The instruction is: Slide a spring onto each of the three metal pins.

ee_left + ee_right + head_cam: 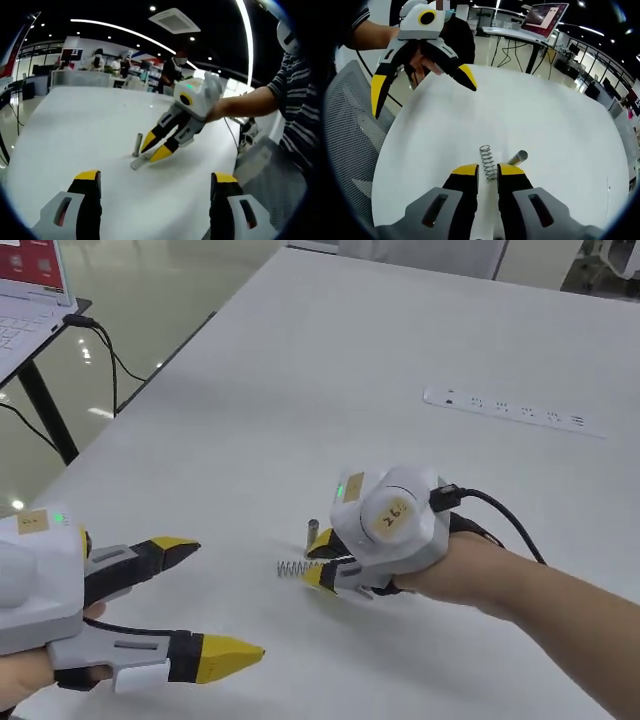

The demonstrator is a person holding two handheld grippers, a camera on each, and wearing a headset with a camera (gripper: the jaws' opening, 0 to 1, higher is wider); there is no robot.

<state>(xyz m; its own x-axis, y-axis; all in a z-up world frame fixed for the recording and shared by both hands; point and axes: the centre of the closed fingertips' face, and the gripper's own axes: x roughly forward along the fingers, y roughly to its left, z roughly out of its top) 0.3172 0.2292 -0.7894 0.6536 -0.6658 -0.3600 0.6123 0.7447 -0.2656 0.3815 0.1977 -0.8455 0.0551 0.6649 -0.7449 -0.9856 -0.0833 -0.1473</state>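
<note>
Spring [487, 162]: one, end pinched between right gripper [488, 170] fingertips, beside one upright pin [518, 158]. Left gripper [228, 597] jaws wide apart, empty. Head view adds power strip [515, 411].

Big white table [330, 360] here, with a white power strip [515, 411] lying flat toward its far right side, sockets up. Off the table's left edge there's a smaller desk [42, 402] holding an open laptop [25, 285] with a red screen, and a black cable [105, 345] drops off the desk edge toward the shiny greenish floor [170, 290]. There's also a grey mesh chair [350, 135] right beside the table, a long strip light [125, 31] curving past a square ceiling vent [172, 20], and a few people [170, 72] standing way at the back.
</note>
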